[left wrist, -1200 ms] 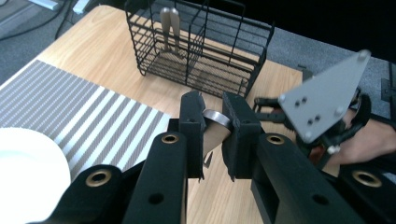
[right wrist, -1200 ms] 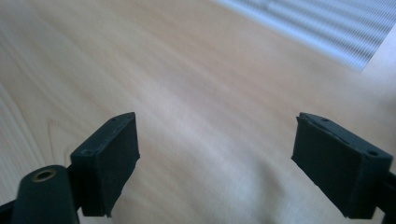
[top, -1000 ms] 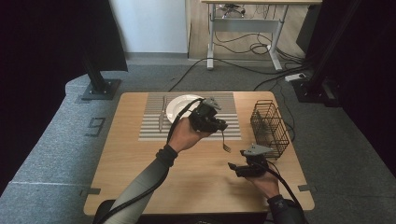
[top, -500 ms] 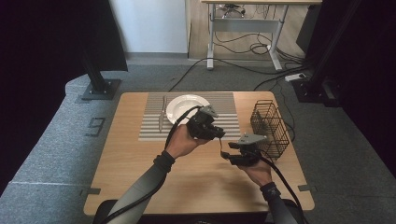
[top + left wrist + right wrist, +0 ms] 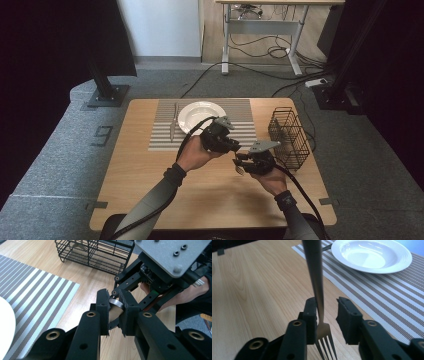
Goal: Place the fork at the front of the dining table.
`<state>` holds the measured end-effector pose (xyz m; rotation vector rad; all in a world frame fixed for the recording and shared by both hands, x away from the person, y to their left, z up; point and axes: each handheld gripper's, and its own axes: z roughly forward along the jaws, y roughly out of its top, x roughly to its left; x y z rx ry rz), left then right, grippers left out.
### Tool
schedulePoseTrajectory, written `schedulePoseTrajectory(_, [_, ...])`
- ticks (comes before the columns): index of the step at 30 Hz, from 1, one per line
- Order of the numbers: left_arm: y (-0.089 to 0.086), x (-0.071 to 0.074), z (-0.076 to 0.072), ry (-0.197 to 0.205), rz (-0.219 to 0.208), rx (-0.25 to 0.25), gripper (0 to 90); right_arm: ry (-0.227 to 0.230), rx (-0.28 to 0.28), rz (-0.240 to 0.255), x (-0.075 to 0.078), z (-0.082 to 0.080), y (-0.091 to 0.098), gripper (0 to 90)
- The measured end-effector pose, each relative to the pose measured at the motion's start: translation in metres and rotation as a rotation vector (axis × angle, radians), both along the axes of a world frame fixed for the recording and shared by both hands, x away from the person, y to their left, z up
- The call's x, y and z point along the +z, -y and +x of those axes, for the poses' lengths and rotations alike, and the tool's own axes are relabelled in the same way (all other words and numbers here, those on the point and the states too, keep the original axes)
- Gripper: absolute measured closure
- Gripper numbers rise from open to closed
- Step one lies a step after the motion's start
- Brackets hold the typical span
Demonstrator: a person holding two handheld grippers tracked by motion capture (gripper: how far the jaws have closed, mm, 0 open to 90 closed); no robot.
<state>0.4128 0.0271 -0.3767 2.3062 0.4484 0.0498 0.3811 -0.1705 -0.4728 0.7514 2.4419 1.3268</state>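
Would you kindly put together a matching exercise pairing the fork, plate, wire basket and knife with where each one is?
1 fork
2 plate
3 wire basket
4 knife

a on the bare table, right side
b clamped in the left tool
c lying on the mat, left of the plate
d white, near the middle of the mat

Pairs: 1-b, 2-d, 3-a, 4-c

I was working in a lab-like recording room: black curtains [image 5: 45, 60] hung at both frame edges, a stand's base plate [image 5: 108, 95] sat on grey carpet [image 5: 350, 150] upper left, cables [image 5: 270, 50] trailed under a height-adjustable table [image 5: 260, 20] at top, around my wooden desk [image 5: 140, 190].
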Motion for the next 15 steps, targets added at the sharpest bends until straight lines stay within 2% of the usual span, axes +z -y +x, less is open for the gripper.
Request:
schedulePoseTrajectory(6, [-0.0010,-0.0010,0.0005,-0.005,0.000,-0.008,78.9,0.044,0.056,-0.014,-0.0014,-0.0020,-0.0037,82.5])
schedulePoseTrajectory(9, [-0.0023,-0.0005,0.0013,-0.005,-0.006,-0.010,78.7,0.063,0.067,-0.017,-0.0013,-0.0028,-0.0044,83.3])
schedulePoseTrajectory(12, [-0.0038,-0.0011,0.0019,-0.003,-0.016,-0.014,78.0,0.062,0.059,-0.009,-0.0008,-0.0030,-0.0040,83.8])
schedulePoseTrajectory(13, [-0.0046,-0.0015,0.0018,0.001,-0.027,-0.017,77.4,0.062,0.056,-0.009,-0.0007,-0.0031,-0.0039,84.0])
schedulePoseTrajectory(14, [-0.0051,-0.0017,0.0016,0.004,-0.037,-0.015,69.6,0.062,0.053,-0.011,-0.0007,-0.0032,-0.0040,84.1])
schedulePoseTrajectory(15, [-0.0056,-0.0020,0.0014,0.010,-0.045,-0.016,69.6,0.060,0.050,-0.014,-0.0009,-0.0031,-0.0040,84.1])
